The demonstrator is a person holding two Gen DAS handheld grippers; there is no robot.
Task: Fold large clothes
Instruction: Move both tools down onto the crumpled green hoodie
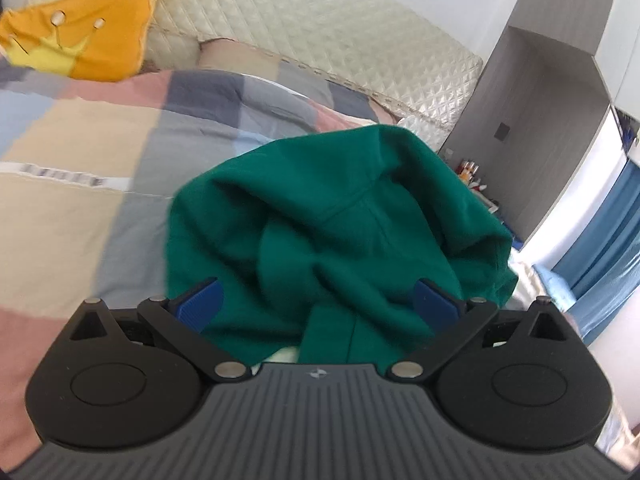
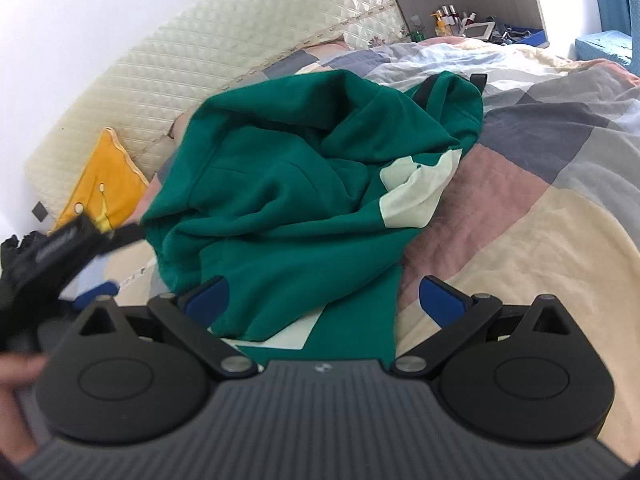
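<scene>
A dark green hoodie (image 1: 320, 232) with a pale mint panel (image 2: 416, 192) lies bunched in a heap on the patchwork quilt (image 1: 80, 208). My left gripper (image 1: 318, 304) hovers over its near edge, jaws wide apart, blue pads (image 1: 200, 304) either side of the cloth with nothing pinched. My right gripper (image 2: 322, 300) is also open above the hoodie's near hem, its left pad (image 2: 208, 298) over green fabric and its right pad over the quilt (image 2: 540, 240). The left gripper (image 2: 60, 248) shows blurred at the left of the right wrist view, held by a hand (image 2: 16, 372).
An orange cushion (image 1: 92, 28) leans on the cream quilted headboard (image 1: 320, 32). A grey cabinet (image 1: 540, 120) and a shelf with bottles (image 2: 448, 20) stand past the bed. Blue curtains (image 1: 608, 248) hang at the right.
</scene>
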